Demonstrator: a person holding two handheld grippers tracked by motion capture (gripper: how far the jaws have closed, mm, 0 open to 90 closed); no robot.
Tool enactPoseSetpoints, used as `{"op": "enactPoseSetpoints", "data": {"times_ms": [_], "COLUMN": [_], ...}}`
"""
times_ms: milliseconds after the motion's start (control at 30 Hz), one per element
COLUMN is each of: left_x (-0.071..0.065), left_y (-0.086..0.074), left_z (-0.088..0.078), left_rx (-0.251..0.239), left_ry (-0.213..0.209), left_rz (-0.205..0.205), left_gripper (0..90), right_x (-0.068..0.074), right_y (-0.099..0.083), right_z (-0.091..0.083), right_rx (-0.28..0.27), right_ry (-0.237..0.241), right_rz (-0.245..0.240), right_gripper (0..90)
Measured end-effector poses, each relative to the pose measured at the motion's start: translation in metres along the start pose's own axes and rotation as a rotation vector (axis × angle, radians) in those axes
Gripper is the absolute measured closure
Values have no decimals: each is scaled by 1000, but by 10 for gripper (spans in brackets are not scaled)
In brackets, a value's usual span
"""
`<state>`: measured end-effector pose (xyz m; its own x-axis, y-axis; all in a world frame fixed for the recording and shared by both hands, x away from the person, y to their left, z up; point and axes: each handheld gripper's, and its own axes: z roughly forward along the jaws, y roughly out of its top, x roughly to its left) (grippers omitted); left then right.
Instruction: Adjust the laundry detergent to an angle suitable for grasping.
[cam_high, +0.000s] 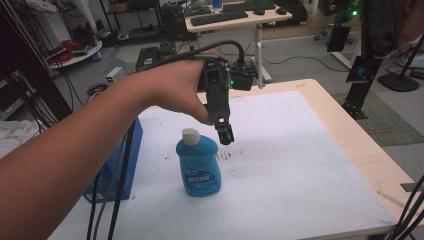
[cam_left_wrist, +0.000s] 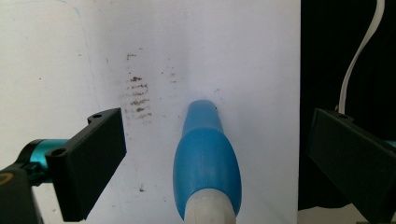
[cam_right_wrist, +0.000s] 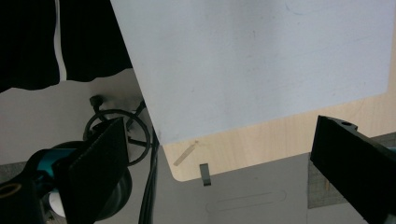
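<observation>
A blue bottle with a white cap stands upright on the white mat. My left gripper, held in a hand coming from the left, hangs pointing down just above and to the right of the cap. In the left gripper view the bottle lies below and between the jaws, and the left gripper is open with wide gaps on both sides. My right gripper is open with nothing between its jaws, looking down on the mat and a corner of the wooden table.
A blue box stands at the table's left edge beside hanging black cables. Dark smudges mark the mat near the bottle. Coiled cables lie on the floor past the table corner. A desk with keyboards stands behind.
</observation>
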<state>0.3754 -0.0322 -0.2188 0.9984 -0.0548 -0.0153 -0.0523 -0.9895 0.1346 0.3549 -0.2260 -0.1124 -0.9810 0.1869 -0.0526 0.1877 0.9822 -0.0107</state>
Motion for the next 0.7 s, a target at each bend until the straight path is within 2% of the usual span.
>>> {"op": "enactPoseSetpoints", "data": {"times_ms": [400, 600, 700], "left_x": [0, 1, 2], "left_y": [1, 1, 0], "left_z": [1, 2, 0], "left_rx": [-1, -4, 3], "left_ry": [1, -2, 1], "left_rz": [-8, -8, -10], "left_gripper": [48, 48, 48], "right_x": [1, -4, -4], "right_y": [-3, -3, -3], "right_z": [0, 2, 2], "right_rx": [-1, 0, -4], "right_ry": [-5, -9, -11], "right_rz": [0, -6, 7], "right_gripper": [36, 36, 36]}}
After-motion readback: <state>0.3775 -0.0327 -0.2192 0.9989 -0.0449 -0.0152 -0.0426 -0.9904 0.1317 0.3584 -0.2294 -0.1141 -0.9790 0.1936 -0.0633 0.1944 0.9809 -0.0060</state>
